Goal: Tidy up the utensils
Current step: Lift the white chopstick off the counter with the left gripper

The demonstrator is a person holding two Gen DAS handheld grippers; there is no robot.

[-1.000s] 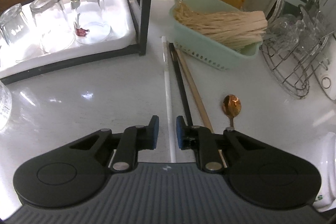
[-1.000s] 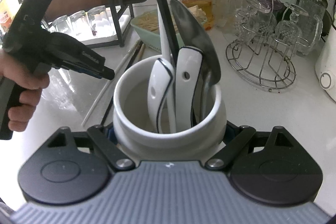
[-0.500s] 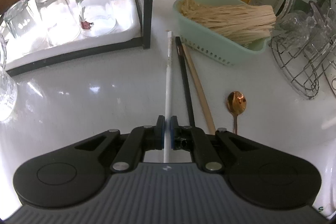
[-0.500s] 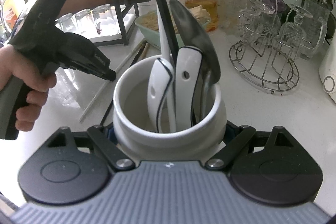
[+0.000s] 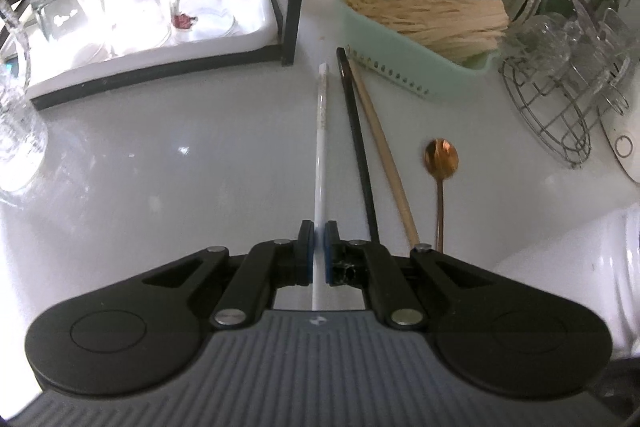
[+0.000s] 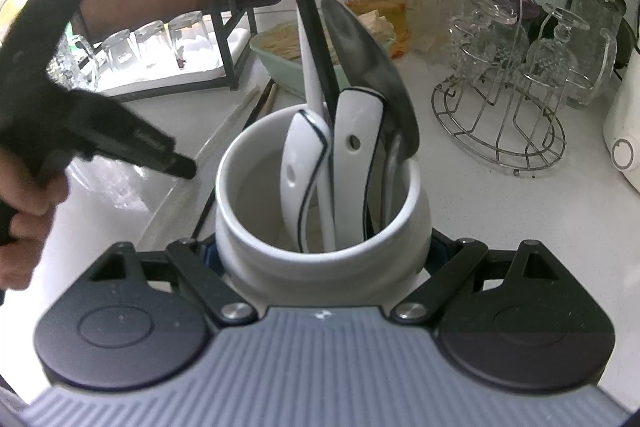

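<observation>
White glossy surface [image 5: 160, 187]: left tool [image 5: 319, 247] clamped on white chopstick [image 5: 321, 131]; black chopstick [image 5: 357, 143], wooden chopstick [image 5: 380, 147], copper spoon [image 5: 441, 163] alongside. Right tool [image 6: 324, 259] clamped around white utensil crock [image 6: 320, 259].

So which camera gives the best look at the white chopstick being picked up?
The left wrist view: the white chopstick runs full length from between the left tongs toward the rack. The right wrist view shows only a blurred stretch beside the white holder, partly hidden by the left tongs.
</observation>
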